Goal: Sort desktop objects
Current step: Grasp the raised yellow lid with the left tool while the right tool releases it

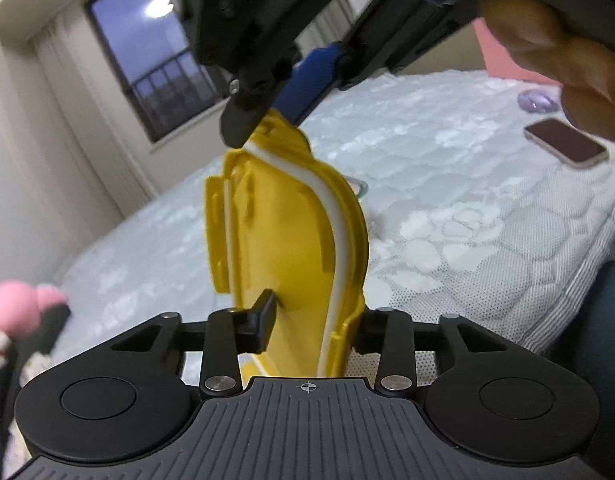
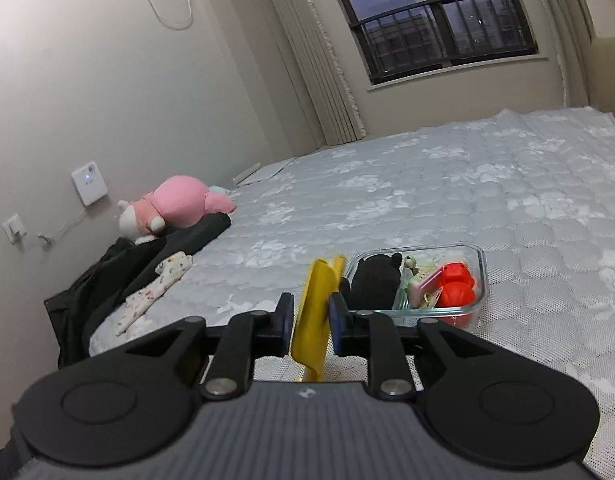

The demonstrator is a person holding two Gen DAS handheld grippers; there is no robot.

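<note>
Both grippers hold one yellow lid (image 1: 291,240) with a white seal, which stands on edge in the centre of the left wrist view. Left gripper (image 1: 311,320) at the bottom of that frame is closed on the lower part of the lid, and the right gripper (image 1: 267,112) comes from the upper centre and pinches its top corner. In the right wrist view the right gripper (image 2: 309,320) clamps the lid (image 2: 313,312) at lower centre. Just right of it a glass container (image 2: 481,280) lies on the bed (image 2: 427,200) with a black toy (image 2: 373,280), a red toy (image 2: 457,284) and other small things inside. A phone (image 1: 565,142) lies at the right of the left view. A pink plush (image 2: 175,204) lies at the left.
</note>
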